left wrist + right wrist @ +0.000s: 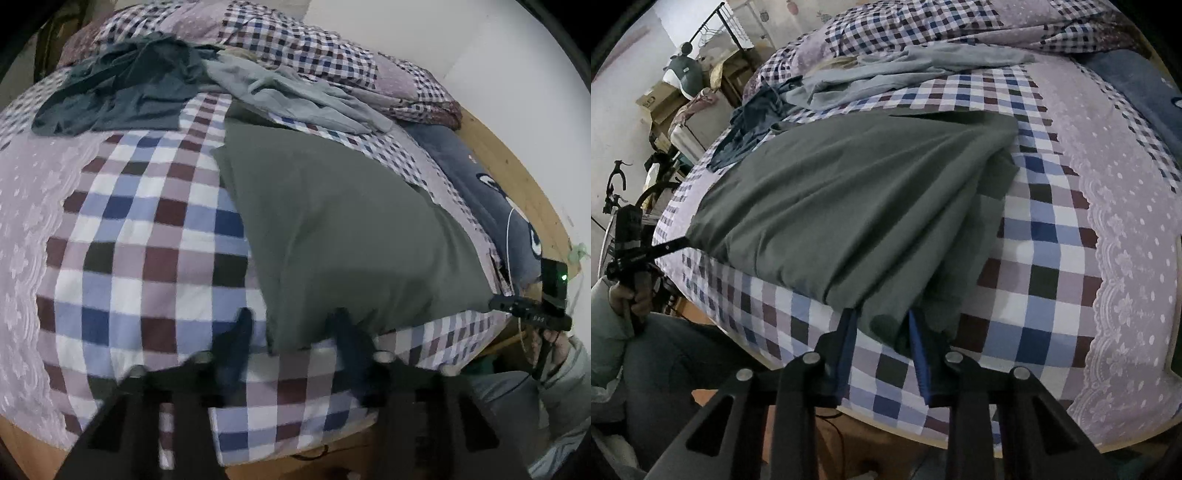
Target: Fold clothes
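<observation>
Both claws (291,332) (882,328) — on green garment (849,192) hem

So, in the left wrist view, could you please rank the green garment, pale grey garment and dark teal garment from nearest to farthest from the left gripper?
From the left gripper:
1. Green garment, corner between its fingers.
2. Pale grey garment, behind, mid-bed.
3. Dark teal garment, far left; close to the grey one.

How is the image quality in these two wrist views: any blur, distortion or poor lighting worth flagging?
Left wrist view: dim, cool light; strong fisheye bulging of the checked bedspread; the left gripper fingers are smeared by motion blur; the flat grey-green garment is soft. Right wrist view: equally dim, with dark vignetted corners; the right gripper blue-padded fingers look sharper, and the garment's folds are readable.
</observation>
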A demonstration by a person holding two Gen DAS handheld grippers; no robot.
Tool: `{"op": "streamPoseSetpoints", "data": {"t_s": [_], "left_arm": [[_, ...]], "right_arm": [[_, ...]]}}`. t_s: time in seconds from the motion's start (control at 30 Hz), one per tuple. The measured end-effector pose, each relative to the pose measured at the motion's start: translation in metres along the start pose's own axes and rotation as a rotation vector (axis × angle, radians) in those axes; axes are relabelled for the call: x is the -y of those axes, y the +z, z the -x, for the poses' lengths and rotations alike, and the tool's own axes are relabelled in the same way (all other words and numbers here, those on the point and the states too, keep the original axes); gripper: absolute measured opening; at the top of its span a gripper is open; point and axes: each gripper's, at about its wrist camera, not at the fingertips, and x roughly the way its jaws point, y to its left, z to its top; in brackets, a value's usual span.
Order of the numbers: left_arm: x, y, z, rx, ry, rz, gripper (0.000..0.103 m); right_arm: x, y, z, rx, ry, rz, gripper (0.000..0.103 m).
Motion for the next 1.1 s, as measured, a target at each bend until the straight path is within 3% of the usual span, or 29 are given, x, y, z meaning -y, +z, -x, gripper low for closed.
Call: {"op": "streamPoseSetpoints", "data": {"t_s": [0.13,0.17,0.23,0.3,0.43,0.6,0.83,0.93,1.1], "left_arm": [[0.008,0.003,0.001,0.027,0.013,-0.036,0.011],[0.008,0.003,0.001,0.033,0.015,-0.034,0.010],[0.008,0.005,0.003,0.046,0.018,-0.031,0.007],[0.005,0.007,0.006,0.073,0.021,-0.010,0.006],[-0.002,0.009,0.020,0.128,-0.009,0.046,0.005],[-0.013,0.008,0.023,0.119,-0.037,0.103,0.005],[-0.018,0.003,0.021,0.073,-0.038,0.111,0.005],[-0.010,0.001,0.014,0.041,-0.002,0.069,0.006],[-0.014,0.000,0.008,0.018,-0.007,0.096,0.006]], "right_arm": [[-0.001,0.002,-0.001,0.010,-0.010,0.003,0.023],[-0.001,0.003,-0.001,0.014,-0.013,0.004,0.020],[0.000,0.003,-0.002,0.018,-0.023,0.008,0.004],[-0.001,0.002,-0.002,0.022,-0.035,0.017,0.001],[-0.002,-0.001,0.016,0.048,-0.064,0.046,0.000],[0.005,-0.001,0.054,0.074,-0.106,0.056,0.000],[0.043,-0.021,0.049,-0.051,-0.296,0.022,0.000],[0.061,-0.027,0.066,0.009,-0.224,-0.068,0.000],[0.046,-0.022,0.062,0.035,-0.068,-0.097,0.008]]}}
